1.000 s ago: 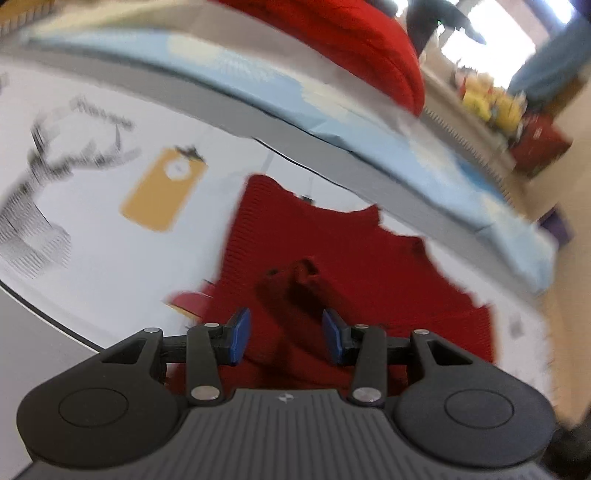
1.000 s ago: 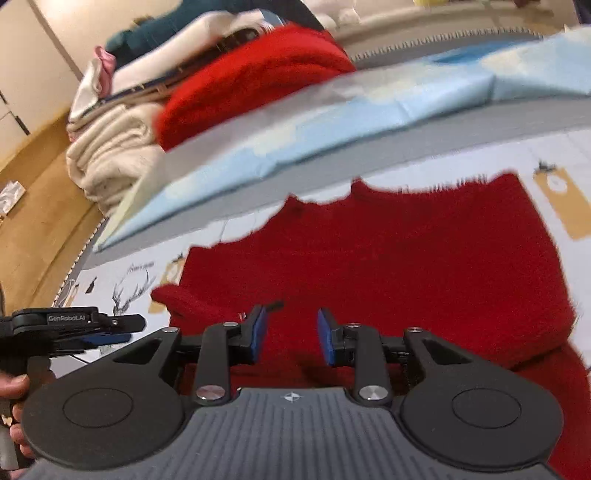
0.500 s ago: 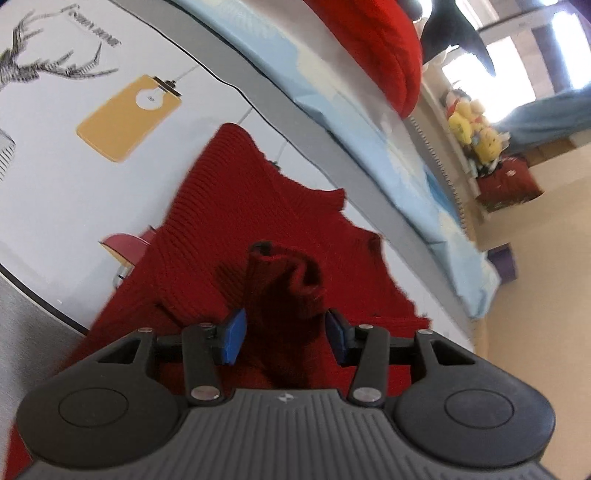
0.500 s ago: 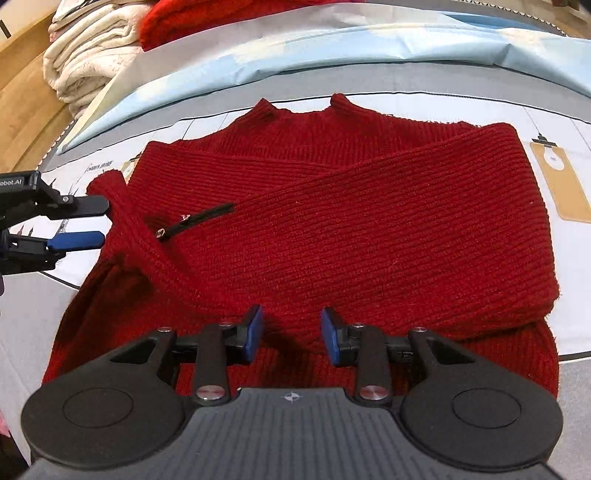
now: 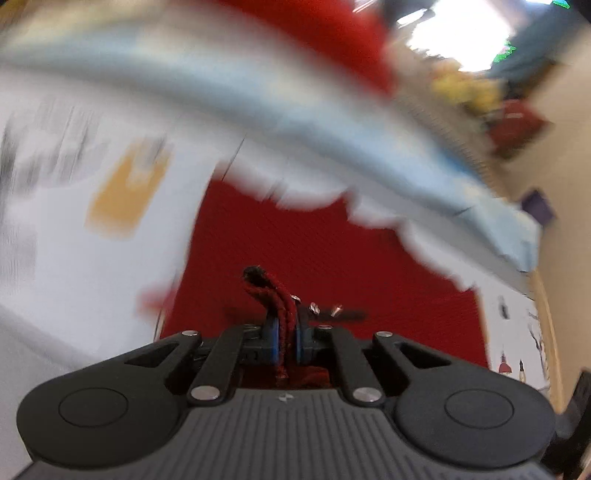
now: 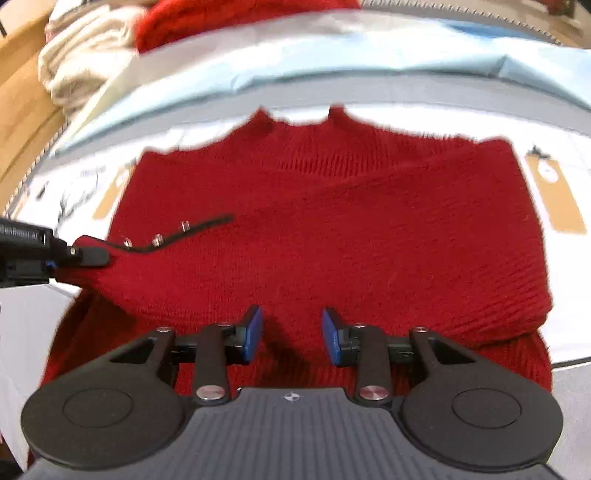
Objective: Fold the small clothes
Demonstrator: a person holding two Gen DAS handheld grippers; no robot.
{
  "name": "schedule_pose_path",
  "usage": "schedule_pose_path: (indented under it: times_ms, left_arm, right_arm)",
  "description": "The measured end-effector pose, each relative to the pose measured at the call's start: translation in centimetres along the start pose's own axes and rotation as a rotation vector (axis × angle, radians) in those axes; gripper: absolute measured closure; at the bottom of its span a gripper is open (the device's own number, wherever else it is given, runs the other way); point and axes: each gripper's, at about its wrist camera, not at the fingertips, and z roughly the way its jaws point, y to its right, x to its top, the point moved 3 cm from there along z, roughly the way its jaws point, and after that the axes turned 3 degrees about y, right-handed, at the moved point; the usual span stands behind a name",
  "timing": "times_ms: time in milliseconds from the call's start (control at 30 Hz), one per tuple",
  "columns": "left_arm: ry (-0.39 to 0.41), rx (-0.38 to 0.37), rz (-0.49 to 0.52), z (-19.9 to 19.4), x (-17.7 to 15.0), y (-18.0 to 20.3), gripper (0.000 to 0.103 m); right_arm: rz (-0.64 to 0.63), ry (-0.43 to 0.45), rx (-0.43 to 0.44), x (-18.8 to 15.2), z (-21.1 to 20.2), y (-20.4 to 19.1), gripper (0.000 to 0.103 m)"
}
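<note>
A printed white cloth covers the bench (image 6: 569,314), and on it the red sweater (image 6: 332,221) lies flat. The left tongs (image 5: 285,341) pinch its sleeve cuff (image 5: 275,295) at the sweater's left edge; the right tongs (image 6: 291,336) hover open over the hem.

This looks like a lived-in home, likely a bedroom or playroom. The landmark is the red knit sweater (image 6: 332,229), spread on a white cloth printed with deer and tan tags (image 6: 557,195). Beyond the sweater's collar lies a pale blue sheet (image 6: 332,55), and past that a heap of folded laundry (image 6: 85,62) (cream and red knits). Far beyond the sweater, blurred in the left wrist view, yellow soft toys (image 5: 465,88) sit by a bright window (image 5: 458,33)
</note>
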Motion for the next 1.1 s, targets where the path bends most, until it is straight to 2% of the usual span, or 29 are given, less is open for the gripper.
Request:
schedule_pose_path:
  times_ms: [67, 100, 133, 200, 233, 300, 367, 500, 533, 633, 700, 800, 867, 967, 1100]
  left_arm:
    - [0.157, -0.035, 0.111, -2.1, 1.3, 1.5, 0.094]
    - [0.199, -0.023, 0.143, -2.4, 1.4, 1.7, 0.089]
    - [0.225, 0.022, 0.157, -2.4, 1.4, 1.5, 0.086]
    - [0.208, 0.132, 0.139, -1.5, 1.1, 0.4, 0.054]
    - [0.157, 0.16, 0.118, -0.5, 0.8, -0.5, 0.054]
    - [0.123, 0.173, 0.057, 0.1, 0.3, -1.7, 0.056]
    - [0.104, 0.142, 0.022, 0.3, 0.1, -1.8, 0.056]
    - [0.07, 0.057, 0.033, 0.8, -0.2, -0.9, 0.056]
    - [0.056, 0.052, 0.041, 1.1, -0.5, -0.7, 0.056]
    - [0.027, 0.098, 0.073, 2.4, -1.1, -0.2, 0.056]
    - [0.024, 0.11, 0.085, 2.9, -1.4, -0.4, 0.056]
    - [0.017, 0.128, 0.085, 2.9, -1.4, -0.8, 0.056]
    - [0.021, 0.137, 0.076, 2.6, -1.1, -1.0, 0.056]
    - [0.038, 0.139, 0.083, 1.3, -0.4, -1.0, 0.056]
    - [0.092, 0.146, 0.112, -1.7, 0.9, -0.2, 0.056]
  right_arm:
    - [-0.004, 0.05, -0.001, 0.6, -0.8, -0.1, 0.064]
    - [-0.007, 0.076, -0.013, 0.8, -1.1, -0.1, 0.062]
    - [-0.005, 0.1, -0.028, 1.0, -1.3, 0.1, 0.061]
    - [0.03, 0.125, -0.056, 1.3, -1.5, 0.9, 0.059]
    - [0.055, 0.123, -0.069, 1.3, -1.3, 1.4, 0.059]
    - [0.123, 0.112, -0.095, 1.2, -1.1, 2.8, 0.059]
    - [0.199, 0.106, -0.119, 1.1, -1.0, 4.3, 0.059]
    - [0.334, 0.107, -0.154, 0.9, -0.9, 7.2, 0.059]
    - [0.358, 0.103, -0.167, 0.7, -0.8, 7.9, 0.059]
    - [0.419, 0.079, -0.186, 0.0, -0.8, 9.4, 0.059]
    - [0.442, 0.093, -0.175, 0.2, -1.3, 9.7, 0.059]
    - [0.408, 0.138, -0.214, 0.7, -1.9, 9.9, 0.059]
    - [0.437, 0.112, -0.238, 0.4, -1.5, 10.9, 0.059]
    - [0.552, 0.103, -0.208, 0.3, -2.2, 12.4, 0.062]
    - [0.543, 0.175, -0.268, 1.6, -5.4, 12.9, 0.061]
